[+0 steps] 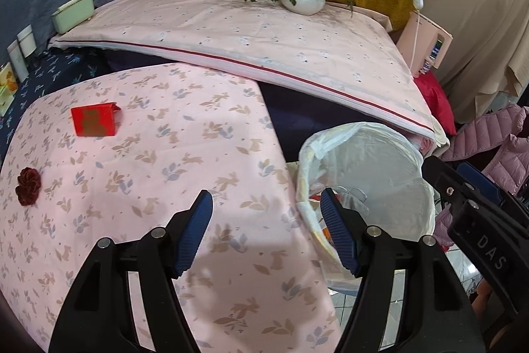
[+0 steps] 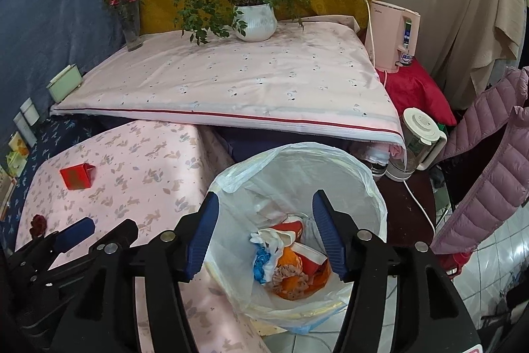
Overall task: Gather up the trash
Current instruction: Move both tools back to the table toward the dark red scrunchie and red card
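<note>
White-lined bin holds crumpled orange, blue trash.

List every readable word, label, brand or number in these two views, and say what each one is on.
"DAS": white letters on the black body of the right tool, seen in the left wrist view.
Brand mark near the top of the pink water dispenser: too small to read.
Gold figure on the red box: blurred, unreadable.
Nothing else legible.

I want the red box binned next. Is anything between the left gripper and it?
Nothing visible: only bare patterned cloth lies between the open left gripper and the red box; the dark red flower sits off to the side.
</note>
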### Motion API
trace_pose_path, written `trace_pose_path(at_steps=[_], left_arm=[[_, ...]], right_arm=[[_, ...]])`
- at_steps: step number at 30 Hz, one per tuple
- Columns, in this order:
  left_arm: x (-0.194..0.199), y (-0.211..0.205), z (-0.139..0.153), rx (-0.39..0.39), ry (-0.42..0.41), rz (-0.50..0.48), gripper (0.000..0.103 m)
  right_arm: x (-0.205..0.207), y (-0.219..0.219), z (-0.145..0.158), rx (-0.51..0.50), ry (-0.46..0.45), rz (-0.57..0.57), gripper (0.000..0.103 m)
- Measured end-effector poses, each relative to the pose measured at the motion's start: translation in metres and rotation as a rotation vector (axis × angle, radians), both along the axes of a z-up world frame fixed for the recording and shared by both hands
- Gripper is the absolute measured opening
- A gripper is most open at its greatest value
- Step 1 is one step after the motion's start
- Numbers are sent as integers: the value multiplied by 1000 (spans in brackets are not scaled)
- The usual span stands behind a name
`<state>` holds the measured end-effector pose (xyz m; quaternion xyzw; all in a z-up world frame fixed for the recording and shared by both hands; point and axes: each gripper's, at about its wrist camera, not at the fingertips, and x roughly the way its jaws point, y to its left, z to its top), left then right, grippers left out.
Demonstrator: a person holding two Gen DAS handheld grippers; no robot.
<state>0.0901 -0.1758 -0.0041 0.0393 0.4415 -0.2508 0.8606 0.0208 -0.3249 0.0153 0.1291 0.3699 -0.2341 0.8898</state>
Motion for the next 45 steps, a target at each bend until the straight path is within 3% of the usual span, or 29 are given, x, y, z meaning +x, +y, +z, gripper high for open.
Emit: trace_pose_path(at_steps=[32,45], left_arm=[[23,132,-4,-26,26,218,66],[28,183,-19,-22,48,294,70]], right_arm=[[39,118,-1,-17,29,193,66],[51,159,-10,-22,57,245,67]])
